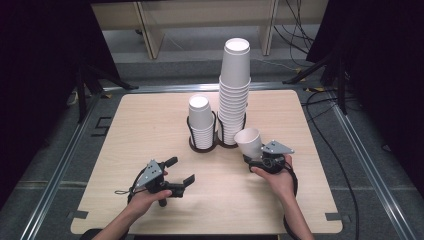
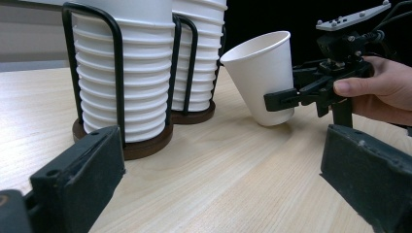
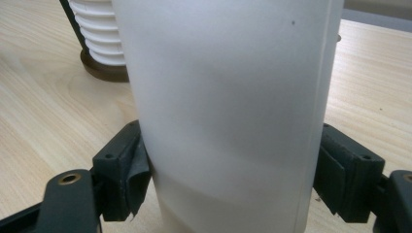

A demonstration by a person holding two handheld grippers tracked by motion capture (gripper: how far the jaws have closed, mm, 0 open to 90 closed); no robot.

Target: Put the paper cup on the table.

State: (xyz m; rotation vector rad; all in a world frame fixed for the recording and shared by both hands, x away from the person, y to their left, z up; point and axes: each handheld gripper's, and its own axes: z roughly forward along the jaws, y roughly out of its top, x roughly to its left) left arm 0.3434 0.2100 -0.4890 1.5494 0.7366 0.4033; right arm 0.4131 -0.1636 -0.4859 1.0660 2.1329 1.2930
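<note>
A single white paper cup (image 1: 248,140) leans to the left with its base low over the wooden table (image 1: 150,125), right of the holder. My right gripper (image 1: 256,158) is shut on its lower part; in the right gripper view the cup (image 3: 228,97) stands between the two pads (image 3: 124,170). From the left gripper view, the same cup (image 2: 260,73) tilts in the right gripper (image 2: 278,99), its bottom edge at the table. My left gripper (image 1: 181,170) lies open near the front left, with nothing between its fingers (image 2: 82,174).
A black wire holder on brown bases (image 1: 204,145) stands mid-table. Its left ring holds a short stack of white cups (image 1: 201,120), and its right ring holds a tall stack (image 1: 234,90). Cables run over the floor at the right (image 1: 325,130).
</note>
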